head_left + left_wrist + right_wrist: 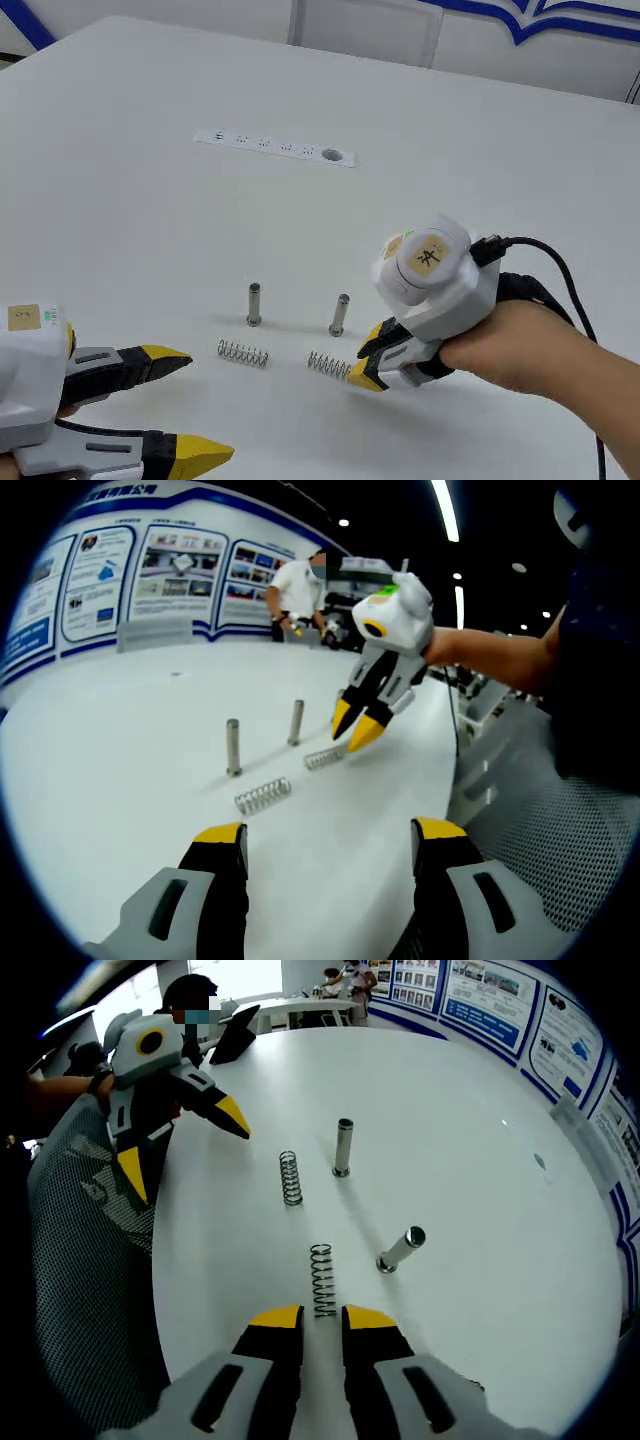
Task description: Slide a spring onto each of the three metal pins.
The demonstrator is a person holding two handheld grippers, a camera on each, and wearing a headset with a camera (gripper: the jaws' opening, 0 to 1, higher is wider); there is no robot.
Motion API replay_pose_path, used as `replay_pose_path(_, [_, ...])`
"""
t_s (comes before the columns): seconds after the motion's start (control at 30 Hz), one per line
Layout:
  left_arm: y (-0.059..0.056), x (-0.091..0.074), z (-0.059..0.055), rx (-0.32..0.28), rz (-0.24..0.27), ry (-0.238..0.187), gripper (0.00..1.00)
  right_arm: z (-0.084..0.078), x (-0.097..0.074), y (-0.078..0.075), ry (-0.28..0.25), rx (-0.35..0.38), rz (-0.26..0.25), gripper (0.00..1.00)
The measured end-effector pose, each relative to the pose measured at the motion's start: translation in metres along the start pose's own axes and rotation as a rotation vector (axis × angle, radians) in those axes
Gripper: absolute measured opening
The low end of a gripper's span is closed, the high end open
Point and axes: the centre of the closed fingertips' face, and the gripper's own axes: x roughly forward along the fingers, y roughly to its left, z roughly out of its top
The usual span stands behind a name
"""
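Observation:
Two metal pins (254, 303) (339, 314) stand upright on the white table (150, 200), both bare. In front of them lie two springs (243, 352) (328, 364). My right gripper (365, 366) sits low at the right spring's near end (322, 1278); its jaws (322, 1317) are narrowly open, with the spring's tip between the yellow fingertips (278, 1317). From the left gripper view, the right gripper (352, 728) hovers just over that spring (322, 758). Wide open and holding nothing, my left gripper (205, 405) (330, 830) waits short of the left spring (262, 795).
A white socket strip (275, 146) is set into the table behind the pins. A black cable (560, 270) trails from the right gripper. The table's near edge (440, 780) borders a mesh surface (90, 1260). A person (295, 590) stands far back.

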Motion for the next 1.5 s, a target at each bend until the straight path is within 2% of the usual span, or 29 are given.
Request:
replay_pose_path(0.5, [-0.001,0.001,-0.001,-0.002,-0.005,0.005,0.68,-0.007,0.014,0.000,0.072,-0.072,0.045,0.16])
replay_pose_path(0.9, [-0.001,0.001,-0.001,0.006,-0.004,0.009,0.67,-0.006,0.015,-0.003,0.099,-0.083,0.078,0.12])
replay_pose_path(1.23, [0.000,-0.001,0.001,0.051,0.007,0.023,0.66,-0.010,0.010,0.005,0.122,-0.118,0.084,0.12])
replay_pose_path(1.37, [-0.003,-0.002,0.008,0.070,-0.002,0.021,0.65,-0.008,0.002,0.010,0.120,-0.134,0.084,0.12])
replay_pose_path(1.5, [-0.007,-0.001,0.020,0.105,-0.026,0.010,0.61,-0.005,-0.004,0.018,0.118,-0.160,0.095,0.12])
